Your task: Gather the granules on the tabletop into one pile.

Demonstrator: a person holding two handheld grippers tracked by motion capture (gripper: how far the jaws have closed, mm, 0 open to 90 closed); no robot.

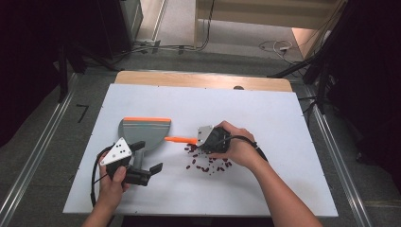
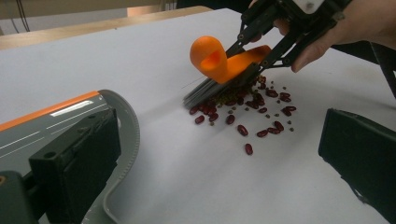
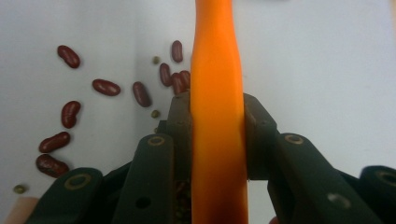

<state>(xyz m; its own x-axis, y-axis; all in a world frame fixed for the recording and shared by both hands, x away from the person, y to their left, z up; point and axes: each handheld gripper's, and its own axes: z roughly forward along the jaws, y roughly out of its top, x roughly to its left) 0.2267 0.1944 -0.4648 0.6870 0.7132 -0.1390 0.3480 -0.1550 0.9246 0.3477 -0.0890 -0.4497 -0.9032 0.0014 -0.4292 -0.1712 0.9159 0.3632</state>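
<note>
My right gripper (image 1: 204,140) is clamped on the orange handle of a small brush (image 2: 223,63). In the right gripper view that handle (image 3: 217,112) runs straight up between my two black jaws, which press on it from both sides. From the left gripper view the handle ends in a rounded loop, and the grey bristles (image 2: 201,92) fan out below it, their tips down on the white table (image 1: 265,113) at the edge of the beans.

The red beans (image 2: 261,116) lie scattered loose on the table just under and beside my right hand (image 1: 236,149), with a few small greenish grains among them. Most bunch against the bristles, and a few lie farther off towards my left side.

My left gripper (image 1: 142,170) sits near the front left of the table. Its jaws stand wide apart, one at each side of the left gripper view. The near end of the grey dustpan (image 1: 144,132) lies by them; I think one jaw touches the handle, though the angle is poor and I cannot be sure. The dustpan's orange lip (image 1: 146,120) faces away from me. It lies flat, to the left of the beans and apart from them.
</note>
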